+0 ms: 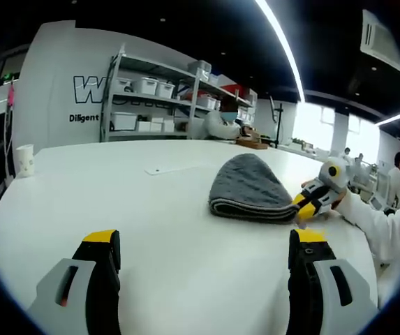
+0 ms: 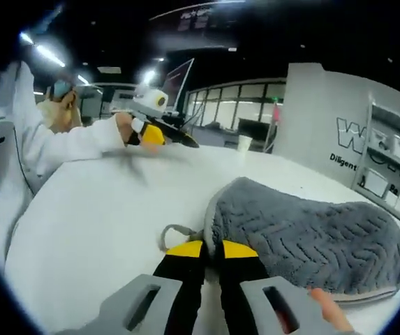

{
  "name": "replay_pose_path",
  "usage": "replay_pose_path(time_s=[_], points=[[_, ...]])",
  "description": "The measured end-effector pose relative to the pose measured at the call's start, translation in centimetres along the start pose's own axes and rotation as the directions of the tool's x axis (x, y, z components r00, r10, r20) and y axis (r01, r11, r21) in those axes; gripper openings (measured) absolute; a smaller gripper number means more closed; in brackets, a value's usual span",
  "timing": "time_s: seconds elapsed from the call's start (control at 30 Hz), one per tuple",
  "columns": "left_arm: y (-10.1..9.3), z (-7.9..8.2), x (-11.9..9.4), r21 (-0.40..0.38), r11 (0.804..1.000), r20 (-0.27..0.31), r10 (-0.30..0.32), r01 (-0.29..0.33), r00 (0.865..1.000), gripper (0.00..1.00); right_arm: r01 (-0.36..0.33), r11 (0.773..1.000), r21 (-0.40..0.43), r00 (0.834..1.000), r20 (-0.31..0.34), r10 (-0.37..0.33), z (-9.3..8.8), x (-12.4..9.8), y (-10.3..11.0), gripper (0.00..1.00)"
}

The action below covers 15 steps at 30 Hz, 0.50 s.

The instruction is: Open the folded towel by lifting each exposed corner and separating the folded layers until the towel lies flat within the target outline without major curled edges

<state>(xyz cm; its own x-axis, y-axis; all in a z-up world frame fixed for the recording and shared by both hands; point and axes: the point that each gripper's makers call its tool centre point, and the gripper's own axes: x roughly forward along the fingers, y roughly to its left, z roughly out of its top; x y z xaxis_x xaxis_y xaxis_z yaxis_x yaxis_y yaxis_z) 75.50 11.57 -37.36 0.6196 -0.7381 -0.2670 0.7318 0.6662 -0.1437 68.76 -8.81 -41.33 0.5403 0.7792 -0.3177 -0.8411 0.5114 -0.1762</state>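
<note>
**Folded towel gripped at its edge**

Left gripper view: left gripper (image 1: 203, 255) open above white surface (image 1: 116, 195), short of gray folded towel (image 1: 250, 190).

Right gripper view: right gripper (image 2: 212, 250) jaws closed on towel (image 2: 304, 234) edge beside its hanging loop (image 2: 174, 232).

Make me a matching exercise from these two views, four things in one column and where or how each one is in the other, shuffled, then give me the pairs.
Things:
1. grey towel
2. paper cup
3. left gripper
4. right gripper

States:
A. jaws closed at the towel's edge
B. jaws wide apart above bare table
C. folded, lying on the white table
D. standing near the table's far edge

Pairs: 1-C, 2-D, 3-B, 4-A
</note>
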Motion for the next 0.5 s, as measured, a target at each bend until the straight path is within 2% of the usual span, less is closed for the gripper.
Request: replay_pose_path(time_s=[0.23,0.5], points=[[-0.1,-0.1,0.0,0.0,1.0,-0.002,-0.001,0.001,1.0,1.0,-0.03,0.997,0.065,0.999,0.033,0.028,-0.8,-2.3,-0.7,0.01],[-0.1,-0.1,0.1,-0.003,1.0,-0.002,-0.004,0.004,1.0,1.0,-0.036,0.991,0.126,0.999,0.042,0.03,-1.3,-3.7,-1.5,0.01]])
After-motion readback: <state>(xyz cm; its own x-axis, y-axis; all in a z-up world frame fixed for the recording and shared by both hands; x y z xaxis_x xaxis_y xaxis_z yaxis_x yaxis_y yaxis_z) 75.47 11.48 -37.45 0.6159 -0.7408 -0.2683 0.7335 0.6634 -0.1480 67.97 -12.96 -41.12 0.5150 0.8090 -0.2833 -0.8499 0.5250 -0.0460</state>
